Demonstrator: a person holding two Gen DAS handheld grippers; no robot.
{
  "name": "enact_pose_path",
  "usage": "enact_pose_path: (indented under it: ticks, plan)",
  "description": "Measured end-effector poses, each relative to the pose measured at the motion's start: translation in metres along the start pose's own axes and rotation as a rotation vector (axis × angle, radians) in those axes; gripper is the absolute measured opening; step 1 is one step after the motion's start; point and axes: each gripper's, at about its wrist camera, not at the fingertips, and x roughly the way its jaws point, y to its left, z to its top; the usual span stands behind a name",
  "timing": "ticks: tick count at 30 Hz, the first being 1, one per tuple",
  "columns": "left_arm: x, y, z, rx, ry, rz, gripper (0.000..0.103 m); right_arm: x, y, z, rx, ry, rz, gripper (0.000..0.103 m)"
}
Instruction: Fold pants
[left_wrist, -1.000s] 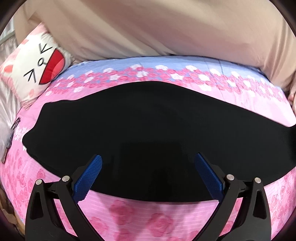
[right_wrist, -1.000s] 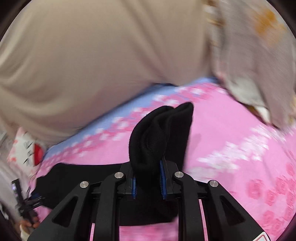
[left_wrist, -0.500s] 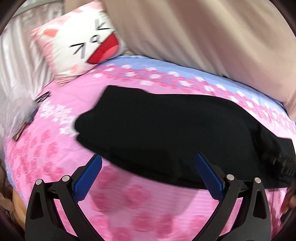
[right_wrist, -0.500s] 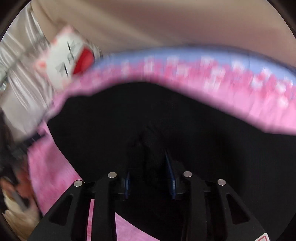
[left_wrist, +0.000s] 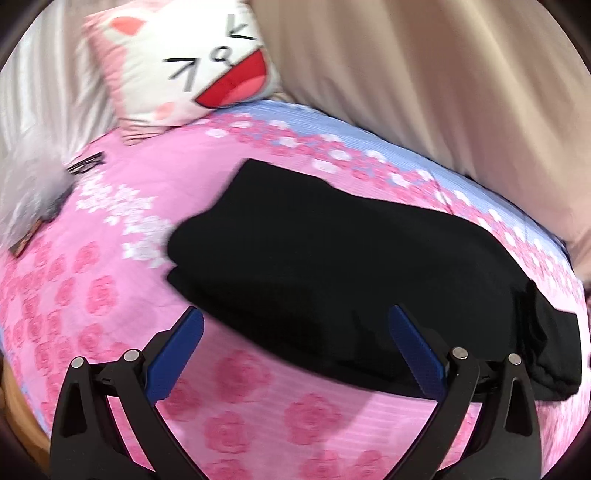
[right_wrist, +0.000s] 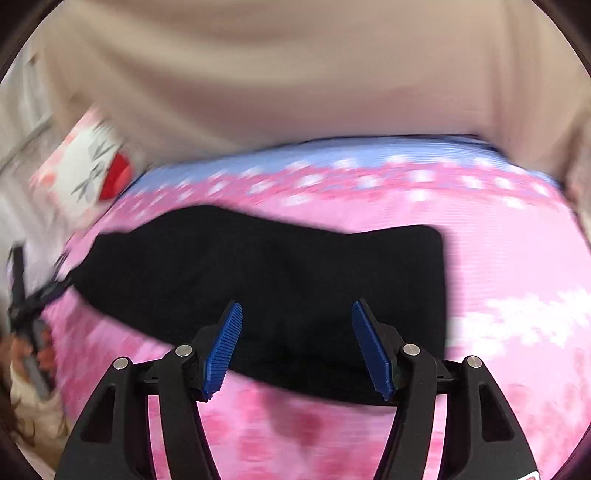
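Pants: the black fabric pants (left_wrist: 343, 273) lie folded into a long flat band across the middle of the bed, one end toward the cat pillow's side, the other toward the opposite edge; the same pants (right_wrist: 273, 280) fill the centre of the blurred right wrist view.
Bed cover: pink bedsheet with a rose print (left_wrist: 258, 417) and a pale blue strip with white flowers along the far edge; it carries the pants.
Left gripper: the black left gripper with blue ribbed pads (left_wrist: 295, 350) hangs over the near edge of the pants, jaws spread wide, nothing between the pads.
Right gripper: the black right gripper with blue ribbed pads (right_wrist: 297, 347) has its jaws apart, having just been opening; the pants lie beneath the gap and the pads press on nothing.
Pillow: white and pink cushion with a cartoon cat face (left_wrist: 184, 62) stands at the far corner of the bed, well apart from the pants.
Backdrop: beige curtain-like cloth (left_wrist: 443, 92) hangs behind the far edge of the bed.
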Motion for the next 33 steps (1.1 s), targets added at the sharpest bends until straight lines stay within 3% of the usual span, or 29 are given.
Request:
enact_pose_path:
  ticks: [5,9,15,18,19,23,25,29,31,33]
  plan:
    - [-0.006,-0.018,-0.005,0.043,0.017,-0.026,0.098,0.068,0.080,-0.001,-0.245,0.082,0.032,0.061]
    - [-0.014,-0.009,-0.011,0.026,0.015,-0.023,0.098,0.097,0.091,-0.002,-0.301,0.100,-0.034,0.061]
    - [-0.006,-0.018,-0.014,0.064,0.026,0.013,0.098,0.101,0.088,-0.002,-0.279,0.094,-0.044,0.060]
    - [-0.001,-0.027,-0.013,0.089,0.031,0.020,0.098,0.106,0.096,0.000,-0.282,0.085,-0.086,0.033]
    - [0.001,-0.028,-0.013,0.093,0.034,0.019,0.098,0.104,0.097,0.004,-0.262,0.083,-0.073,0.015]
    - [0.005,-0.031,-0.015,0.105,0.044,0.019,0.098,0.083,0.111,0.026,-0.222,0.006,-0.041,0.014]
    - [0.007,-0.032,-0.016,0.107,0.048,0.022,0.098,0.080,0.120,0.037,-0.206,-0.010,0.027,0.015]
    - [0.012,-0.031,-0.020,0.097,0.072,0.018,0.098,0.131,0.126,0.025,-0.200,0.132,0.088,0.027]
    - [0.009,-0.028,-0.021,0.097,0.072,0.023,0.098,0.103,0.113,0.022,-0.130,0.069,0.155,0.032]
    - [0.005,-0.024,-0.022,0.101,0.060,0.033,0.098,0.061,0.084,0.025,-0.058,-0.019,0.155,0.038]
